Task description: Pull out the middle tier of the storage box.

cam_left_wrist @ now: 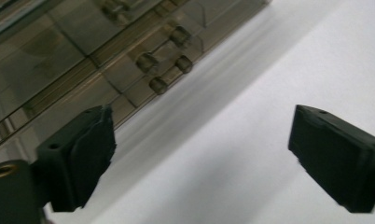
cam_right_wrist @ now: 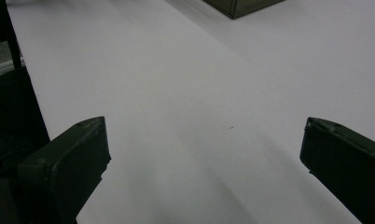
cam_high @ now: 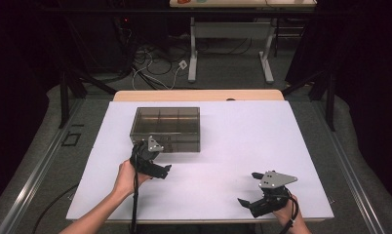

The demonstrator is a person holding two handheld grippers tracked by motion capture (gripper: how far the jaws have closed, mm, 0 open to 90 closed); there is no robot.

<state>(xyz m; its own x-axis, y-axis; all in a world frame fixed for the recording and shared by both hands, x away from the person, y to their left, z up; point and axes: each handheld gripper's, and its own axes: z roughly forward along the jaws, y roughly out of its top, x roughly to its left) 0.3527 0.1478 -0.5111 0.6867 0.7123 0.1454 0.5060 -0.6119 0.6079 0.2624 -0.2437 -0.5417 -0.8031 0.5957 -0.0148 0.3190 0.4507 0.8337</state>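
1 smoky clear box (cam_high: 166, 127) on the bench (cam_high: 243, 146); 2 grippers, left (cam_high: 161, 170) and right (cam_high: 249, 188), fingers wide, empty; box contents unclear.

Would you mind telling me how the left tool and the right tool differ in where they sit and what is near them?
The left tool sits right at the near wall of the smoky clear box; the right tool is by the table's near right edge, far from the box. The left tool's own view shows small cylinders inside the box; the right tool's view shows bare white table. Both are open and empty.
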